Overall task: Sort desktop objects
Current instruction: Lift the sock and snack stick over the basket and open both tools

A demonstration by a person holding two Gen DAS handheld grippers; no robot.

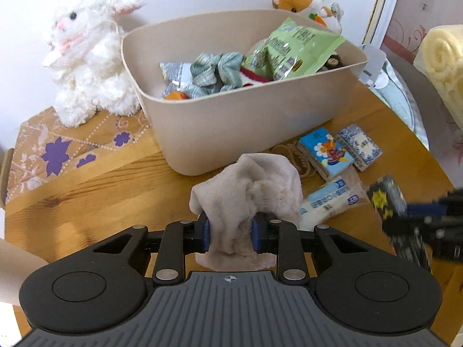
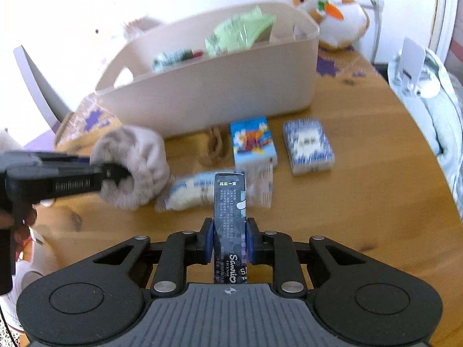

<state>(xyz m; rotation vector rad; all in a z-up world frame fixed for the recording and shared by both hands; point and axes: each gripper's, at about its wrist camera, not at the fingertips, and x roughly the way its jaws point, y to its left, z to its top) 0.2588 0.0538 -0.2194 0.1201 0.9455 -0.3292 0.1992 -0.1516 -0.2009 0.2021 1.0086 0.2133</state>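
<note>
My left gripper (image 1: 230, 235) is shut on a bunched beige sock (image 1: 249, 190) and holds it above the wooden table in front of the beige storage bin (image 1: 246, 115). The sock also shows in the right wrist view (image 2: 136, 167), with the left gripper (image 2: 114, 172) coming in from the left. My right gripper (image 2: 230, 238) is shut on a slim black box (image 2: 230, 219), held upright. The black box shows blurred in the left wrist view (image 1: 387, 199). The bin (image 2: 208, 92) holds a green packet (image 1: 298, 46), a teal cloth (image 1: 217, 72) and other items.
On the table before the bin lie a blue cartoon tissue pack (image 2: 251, 141), a blue-white patterned pack (image 2: 308, 144), a white-blue packet (image 2: 202, 190) and rubber bands (image 2: 214, 144). A white plush rabbit (image 1: 86, 55) and an orange hamster plush (image 2: 332, 8) stand by the wall.
</note>
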